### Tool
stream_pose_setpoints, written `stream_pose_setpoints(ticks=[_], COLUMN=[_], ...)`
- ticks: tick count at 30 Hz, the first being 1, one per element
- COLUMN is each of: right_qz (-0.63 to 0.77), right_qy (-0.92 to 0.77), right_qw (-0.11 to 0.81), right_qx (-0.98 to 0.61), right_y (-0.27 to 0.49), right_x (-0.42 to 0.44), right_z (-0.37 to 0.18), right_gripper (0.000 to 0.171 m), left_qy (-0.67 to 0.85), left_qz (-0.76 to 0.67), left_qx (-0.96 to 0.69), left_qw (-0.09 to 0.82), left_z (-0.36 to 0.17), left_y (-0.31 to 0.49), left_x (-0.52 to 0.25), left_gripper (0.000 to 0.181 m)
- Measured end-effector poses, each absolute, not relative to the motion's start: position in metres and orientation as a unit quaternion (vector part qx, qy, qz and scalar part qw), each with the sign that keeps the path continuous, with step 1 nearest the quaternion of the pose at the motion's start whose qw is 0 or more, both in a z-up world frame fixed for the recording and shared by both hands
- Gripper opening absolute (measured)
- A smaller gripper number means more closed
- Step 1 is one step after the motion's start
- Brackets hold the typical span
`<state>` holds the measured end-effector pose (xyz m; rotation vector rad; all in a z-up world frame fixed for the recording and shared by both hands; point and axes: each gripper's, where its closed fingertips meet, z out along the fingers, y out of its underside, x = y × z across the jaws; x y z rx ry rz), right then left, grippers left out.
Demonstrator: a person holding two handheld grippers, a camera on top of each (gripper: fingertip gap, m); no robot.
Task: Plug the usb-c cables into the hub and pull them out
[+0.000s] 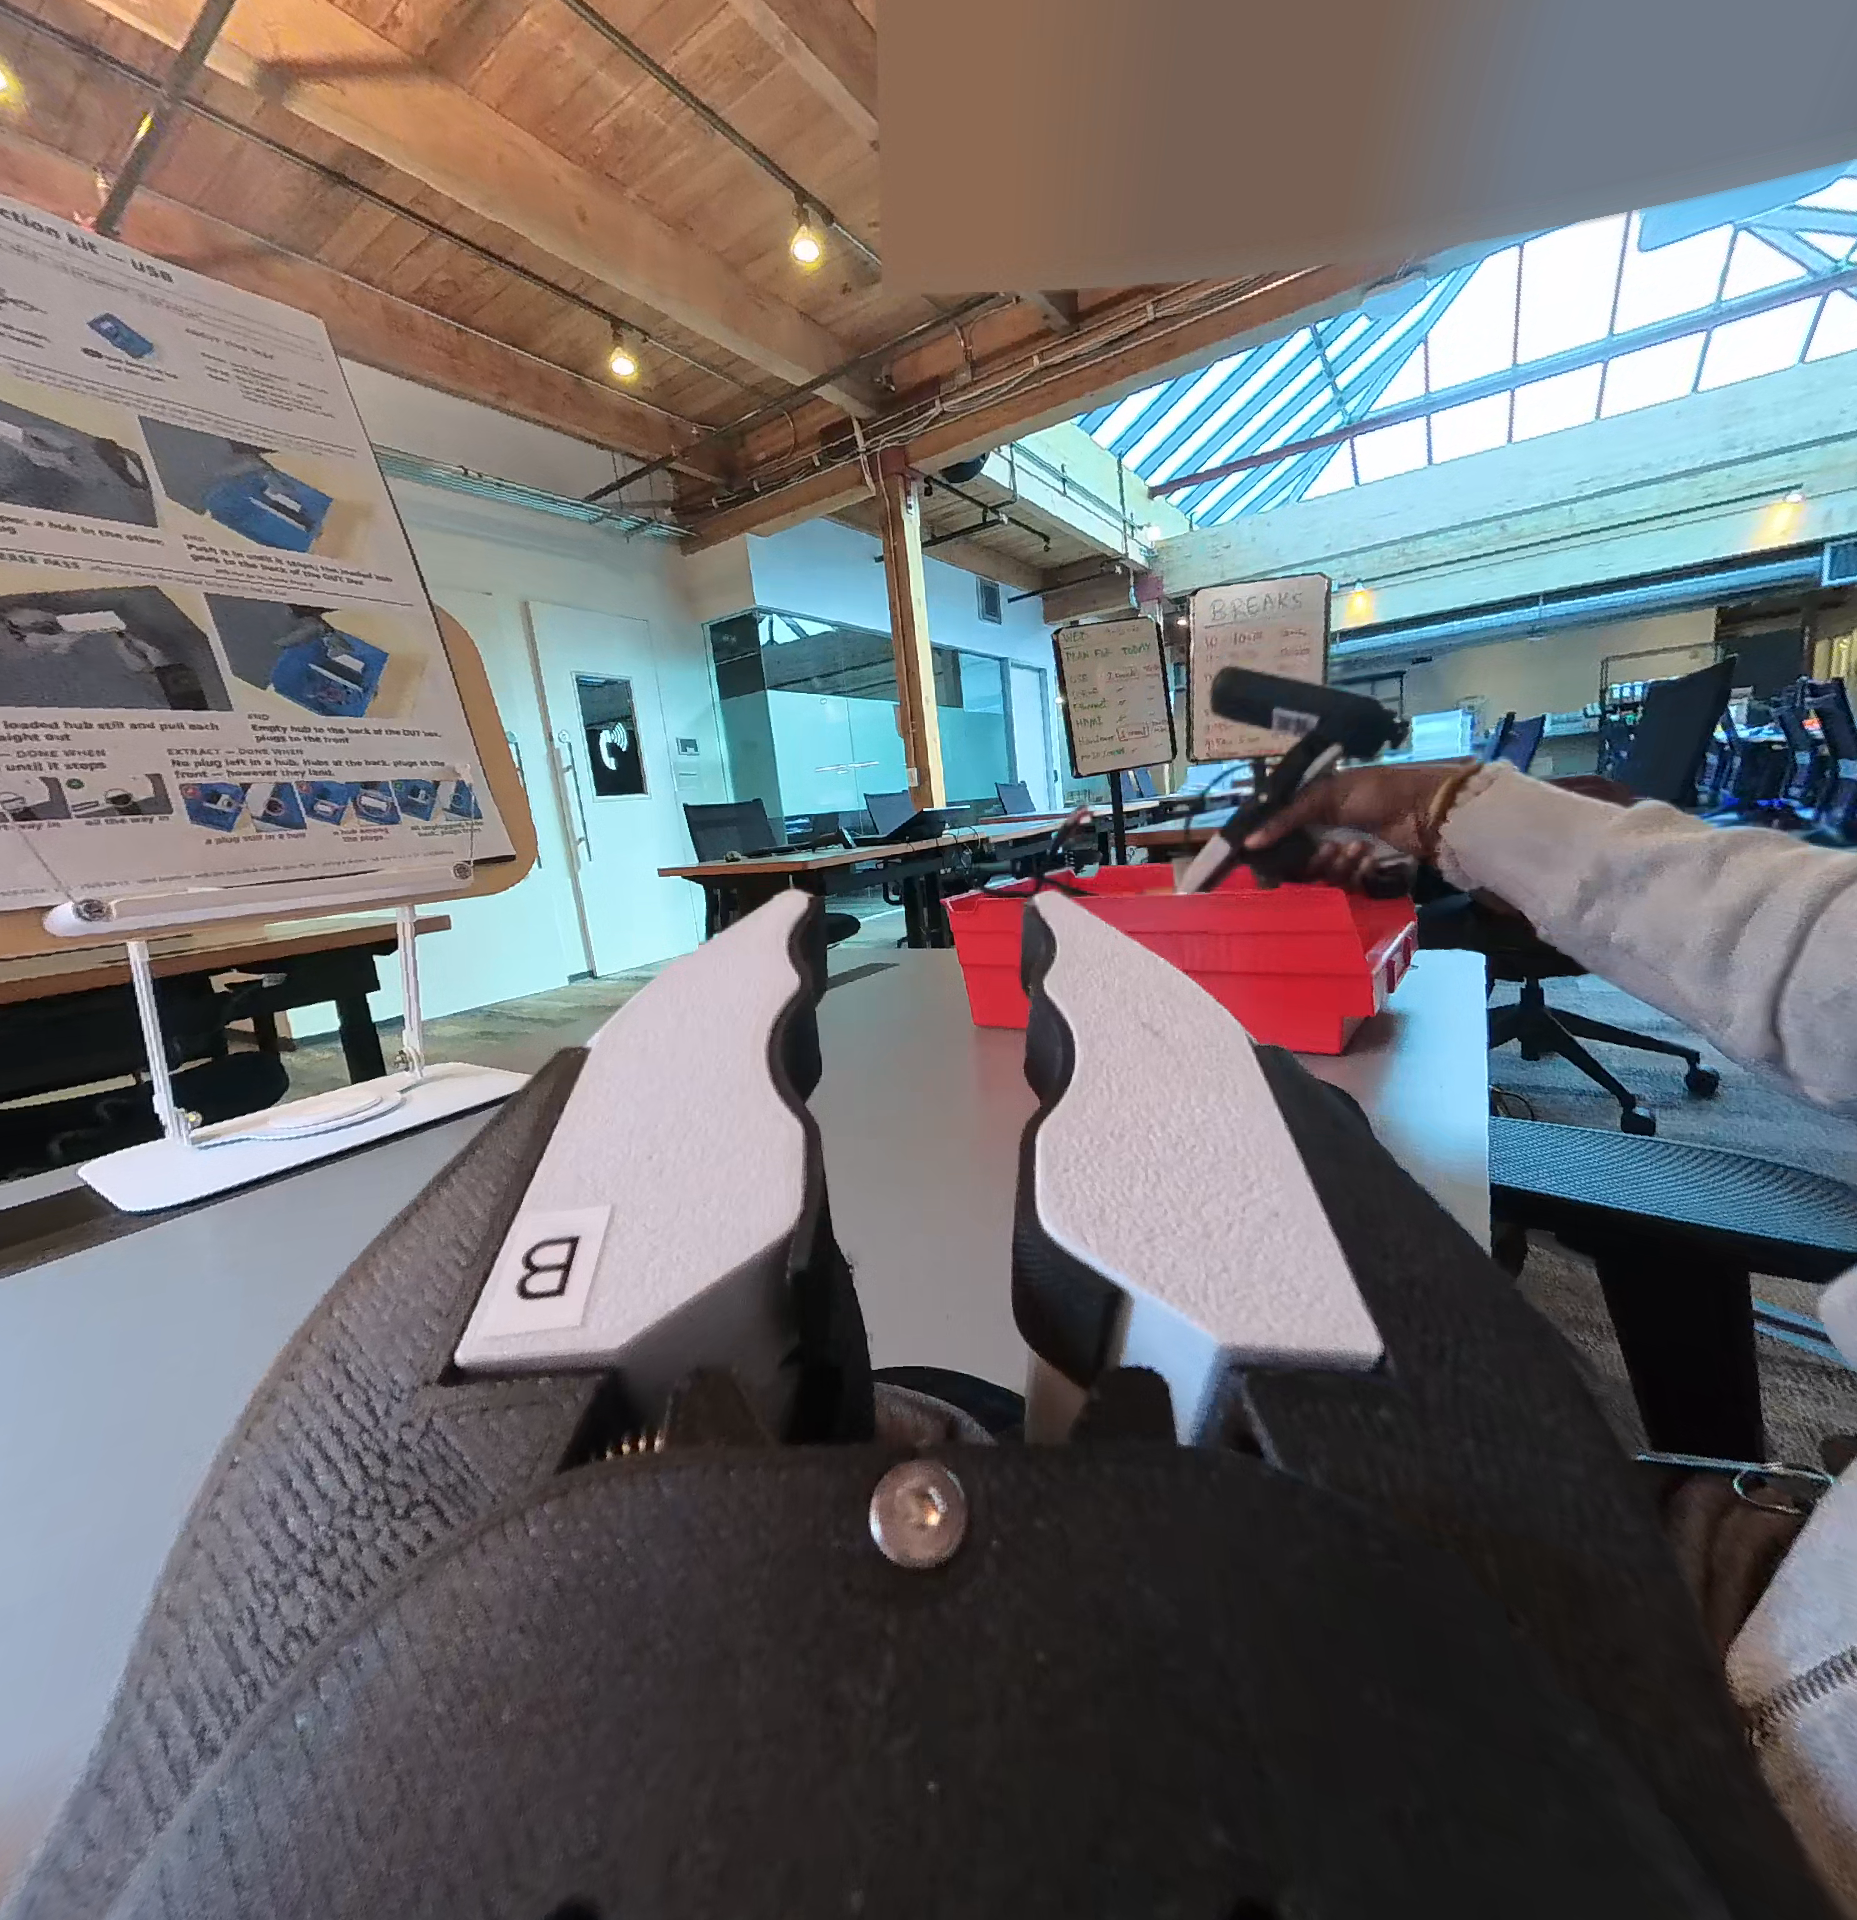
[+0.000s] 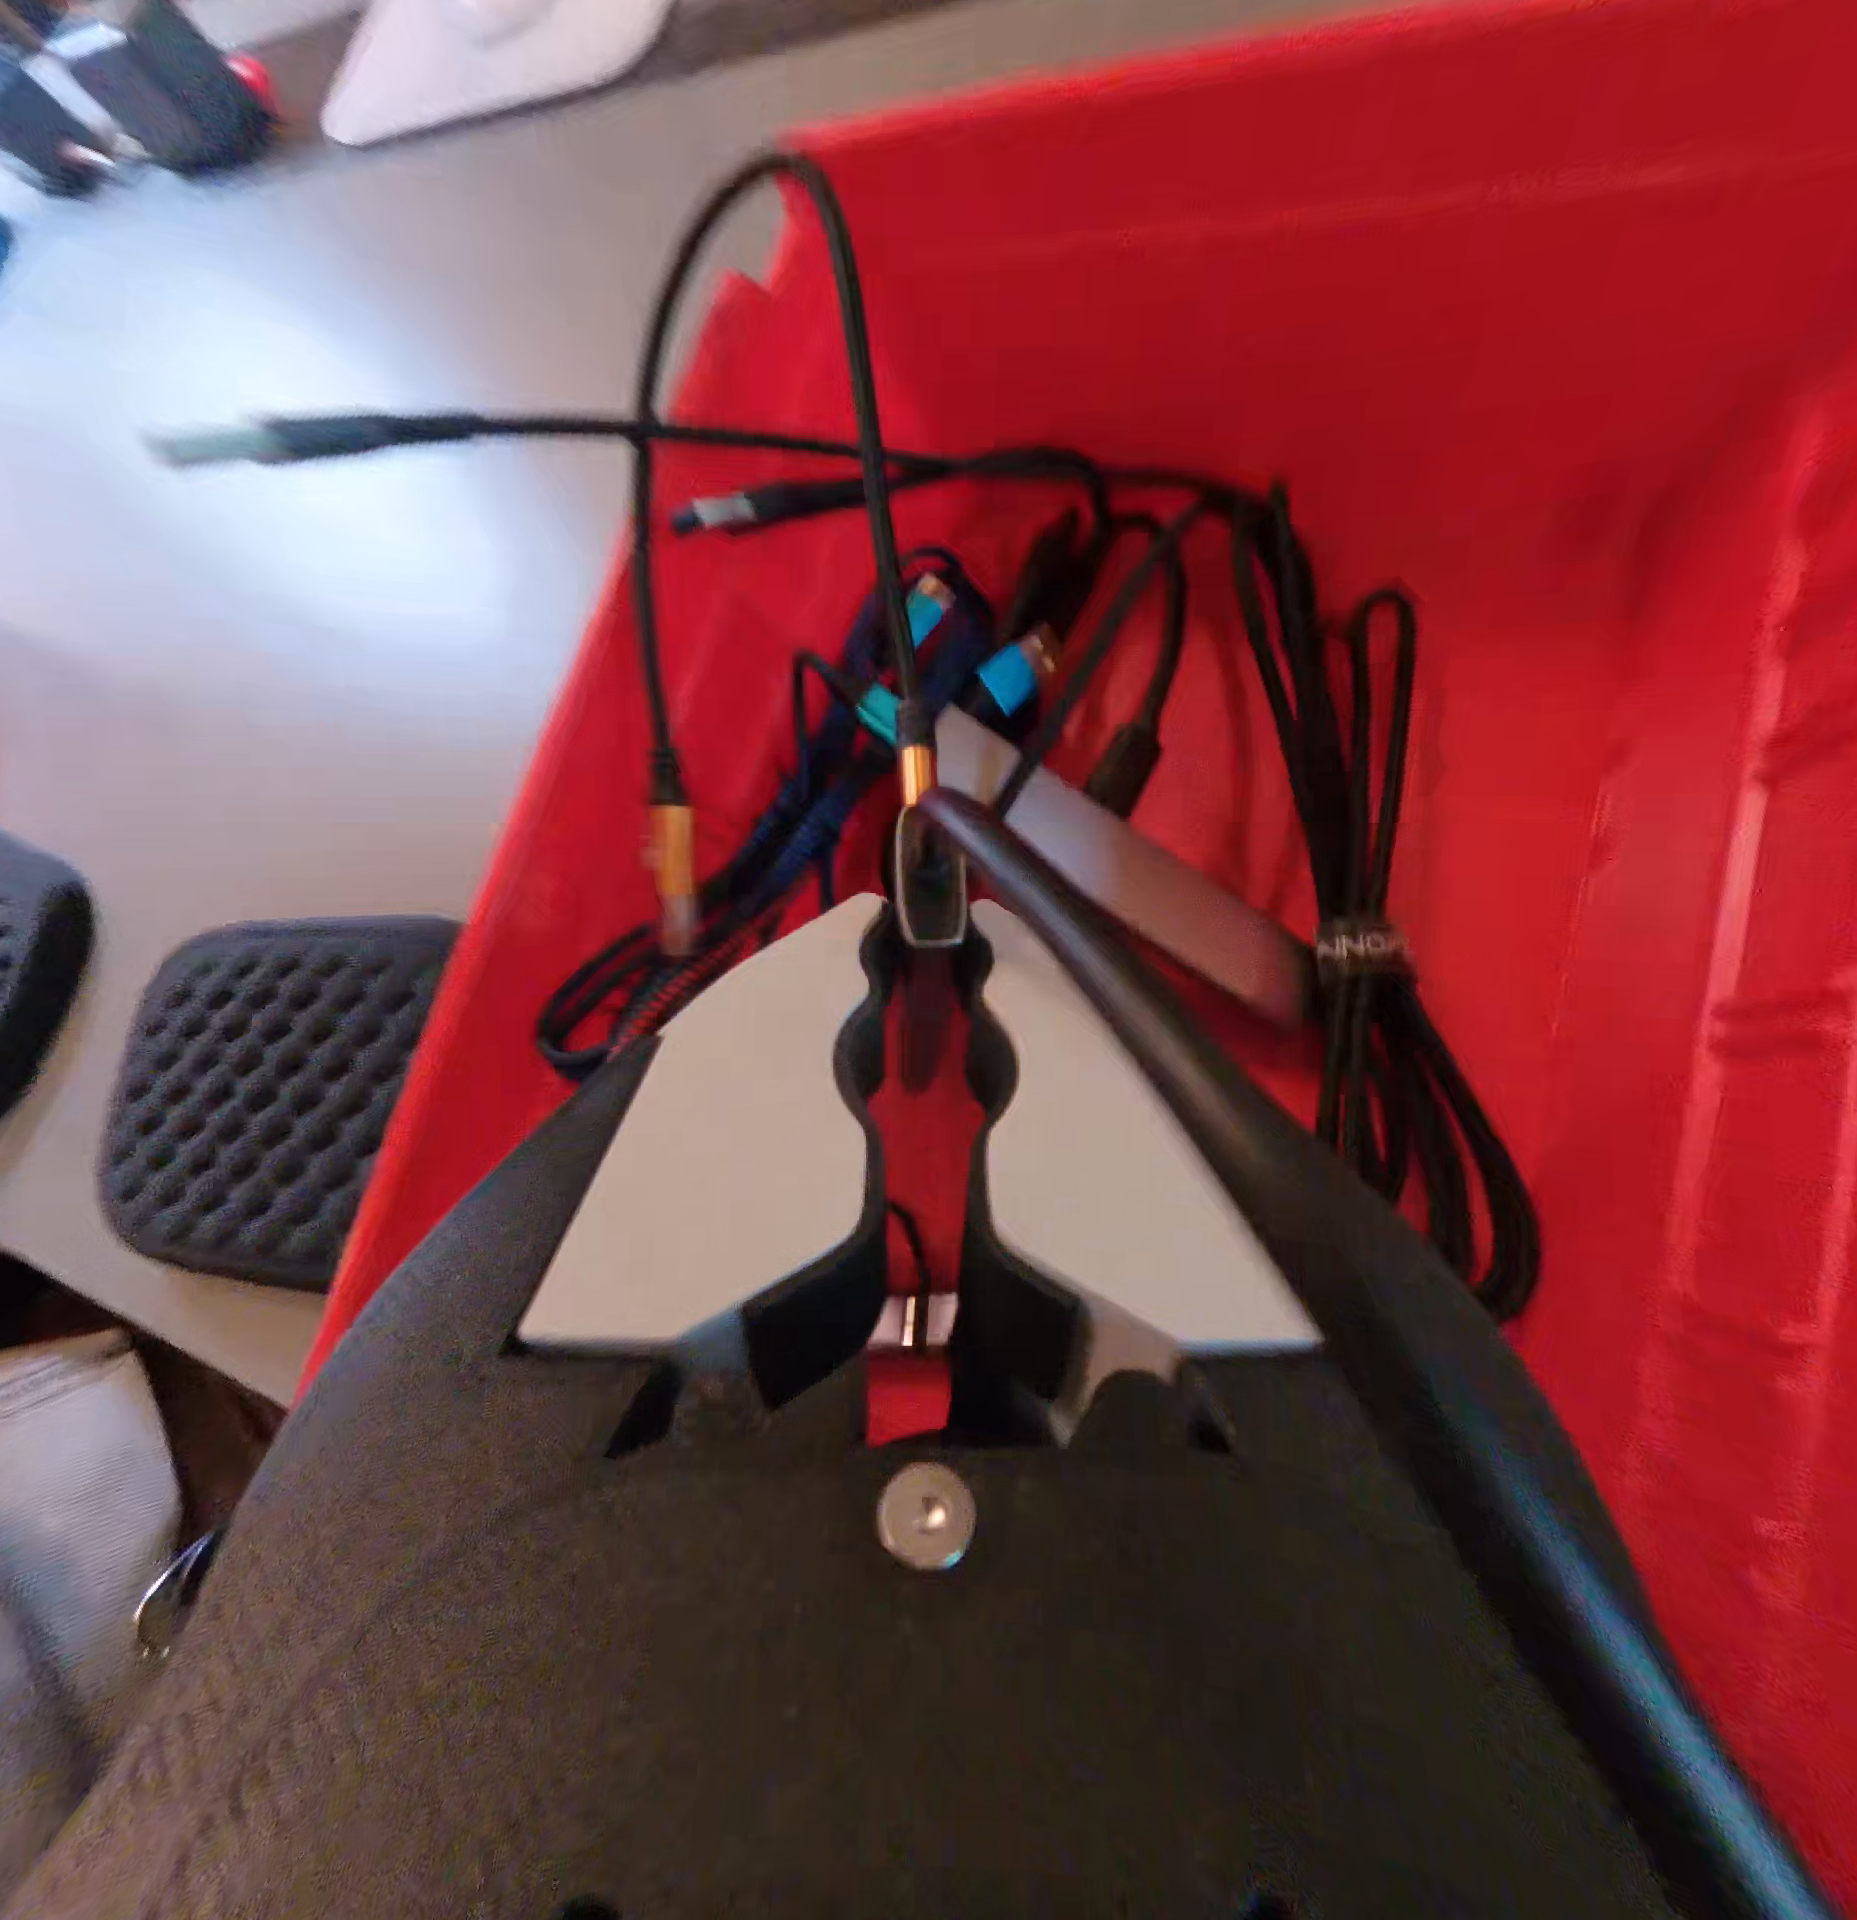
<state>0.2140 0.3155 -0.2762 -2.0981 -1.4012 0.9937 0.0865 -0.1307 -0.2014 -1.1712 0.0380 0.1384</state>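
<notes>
Right claw point(image 2: 926, 925) is pinched on an orange-collared plug point(image 2: 929, 878) over the red bin point(image 2: 1423, 416), hub point(image 2: 1142, 883) lying at 2 o'clock, while left claw point(image 1: 924, 935) is held spread above the counter point(image 1: 903, 1091), so lining up for insertion probably comes next.

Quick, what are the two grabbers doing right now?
Left gripper: open, holding nothing, above the grey table.
Right gripper: shut on a black orange-collared cable plug in the red plastic bin.

Grey table point(image 1: 228, 1403) with red bin point(image 1: 1173, 971) and white sign stand point(image 1: 311, 1127)
</notes>
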Motion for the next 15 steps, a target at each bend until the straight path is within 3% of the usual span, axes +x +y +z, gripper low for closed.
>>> stream_pose_setpoints(ticks=[4, 6, 8, 15], right_qz=[0.344, 0.262, 0.2, 0.117], right_qy=[-0.461, -0.448, -0.445, -0.442], right_qw=[0.229, 0.241, 0.258, 0.348], right_qx=[-0.785, -0.82, -0.834, -0.818], right_y=[0.321, 0.332, 0.331, 0.302], right_x=[0.222, 0.237, 0.251, 0.295], right_z=[-0.289, -0.305, -0.311, -0.255], right_gripper=[0.016, 0.046, 0.063, 0.085], left_qy=[0.016, 0.021, 0.025, 0.06], left_qz=[0.066, 0.074, 0.081, 0.164], left_qx=[-0.559, -0.56, -0.567, -0.582], left_qw=[0.826, 0.825, 0.819, 0.794], left_z=[-0.202, -0.203, -0.204, -0.183], left_y=[-0.129, -0.129, -0.126, -0.134], left_x=[0.086, 0.088, 0.089, 0.099], left_gripper=[0.036, 0.037, 0.036, 0.038])
